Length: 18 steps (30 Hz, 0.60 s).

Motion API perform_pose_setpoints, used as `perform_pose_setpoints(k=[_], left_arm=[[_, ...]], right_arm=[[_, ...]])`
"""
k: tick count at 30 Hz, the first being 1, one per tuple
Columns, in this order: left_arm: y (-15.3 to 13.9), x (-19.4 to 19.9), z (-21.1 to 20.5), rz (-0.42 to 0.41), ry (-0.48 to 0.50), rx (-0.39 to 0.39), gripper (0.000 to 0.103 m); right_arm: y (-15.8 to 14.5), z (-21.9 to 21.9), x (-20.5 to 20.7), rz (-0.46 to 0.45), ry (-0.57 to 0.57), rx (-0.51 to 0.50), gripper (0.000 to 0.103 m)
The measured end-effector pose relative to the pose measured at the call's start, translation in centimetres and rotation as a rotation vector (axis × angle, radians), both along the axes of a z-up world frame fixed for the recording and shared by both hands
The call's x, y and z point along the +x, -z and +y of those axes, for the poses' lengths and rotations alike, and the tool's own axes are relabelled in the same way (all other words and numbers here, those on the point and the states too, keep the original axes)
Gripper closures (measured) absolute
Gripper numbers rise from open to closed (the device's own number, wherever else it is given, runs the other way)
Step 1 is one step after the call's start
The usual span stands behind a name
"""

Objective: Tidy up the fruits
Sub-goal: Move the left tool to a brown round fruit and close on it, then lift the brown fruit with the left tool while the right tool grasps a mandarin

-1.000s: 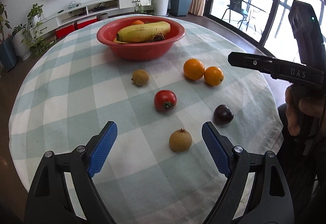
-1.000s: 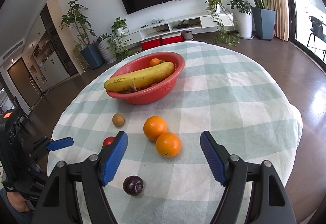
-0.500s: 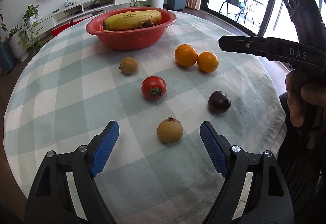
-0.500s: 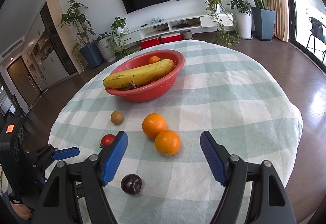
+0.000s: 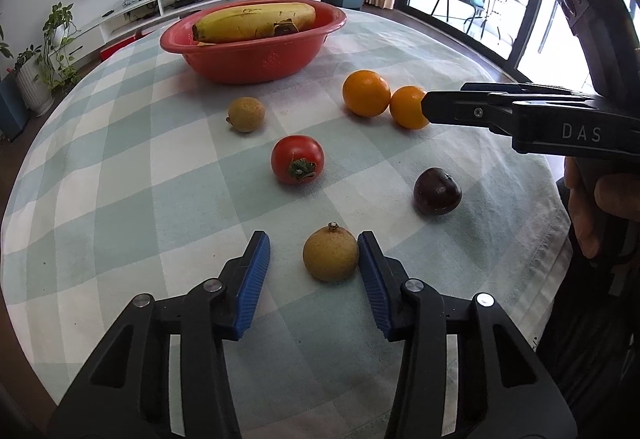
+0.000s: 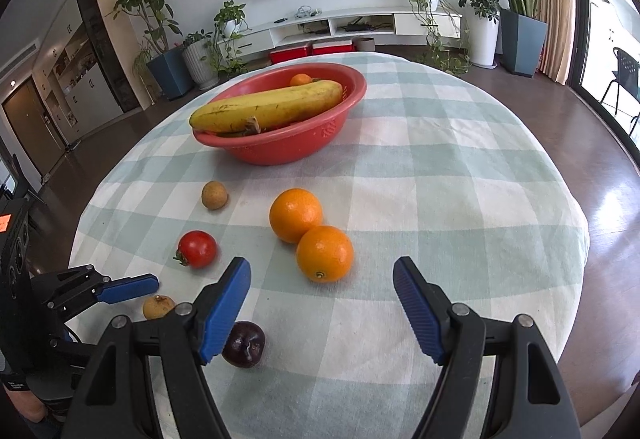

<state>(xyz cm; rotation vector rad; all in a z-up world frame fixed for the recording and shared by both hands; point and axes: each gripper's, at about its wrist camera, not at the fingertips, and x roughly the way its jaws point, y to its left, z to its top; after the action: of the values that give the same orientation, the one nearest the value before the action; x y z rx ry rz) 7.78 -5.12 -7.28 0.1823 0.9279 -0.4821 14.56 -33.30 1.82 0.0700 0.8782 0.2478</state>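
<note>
I'm looking over a round table w/ a checked cloth (image 5: 120,167). Far ahead of both sets of jaws the red bowl (image 5: 256,55) is sitting w/ a banana (image 5: 256,21) lying across it and a small orange fruit (image 6: 301,80) tucked behind, seen only from the right cam.

Ahead of the left gripper (image 5: 314,271), the tomato (image 5: 297,159) is lying straight beyond the tips; further on and slightly left is a tan fruit (image 5: 245,114). Ahead-right a dark plum (image 5: 437,191) is resting on the cloth, and beyond it two oranges (image 5: 366,93) (image 5: 409,107) are touching each other. The right gripper's finger is crossing in front of the nearer orange in this view, w/ a hand (image 5: 600,207) on its grip at the right edge.

Left jaws are closing now around the near tan fruit (image 5: 330,257): the right pad (image 5: 370,279) is touching or just beside its side, the left pad (image 5: 252,279) is standing clear w/ a gap, so it's not clamped. Fruit is sitting on the cloth.

The right gripper (image 6: 322,309) is hanging w/ jaws wide apart, holding nothing. The nearer orange is lying just ahead between the tips, clear of both pads; the plum is sitting partly behind its left finger (image 6: 224,311).
</note>
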Motion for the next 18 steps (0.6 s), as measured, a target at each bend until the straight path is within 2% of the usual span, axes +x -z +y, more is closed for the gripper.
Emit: perform_pose_setpoints(k=[3, 7, 11, 18], left_arm=[[0.0, 0.0, -0.3, -0.002, 0.011, -0.001, 0.073], [0.1, -0.2, -0.3, -0.001, 0.022, -0.005, 0.078], [0.0, -0.3, -0.2, -0.001, 0.023, -0.008, 0.078], [-0.1, -0.4, 0.3, 0.002, 0.012, -0.02, 0.078]], right_arm=[[0.4, -0.2, 0.4, 0.033, 0.018, -0.003, 0.027], [0.9, -0.4, 0.8, 0.068, 0.028, 0.003, 0.027], [1.4, -0.3, 1.2, 0.1, 0.022, -0.007, 0.027], [1.7, -0.6, 2.2, 0.102, 0.036, -0.017, 0.027]])
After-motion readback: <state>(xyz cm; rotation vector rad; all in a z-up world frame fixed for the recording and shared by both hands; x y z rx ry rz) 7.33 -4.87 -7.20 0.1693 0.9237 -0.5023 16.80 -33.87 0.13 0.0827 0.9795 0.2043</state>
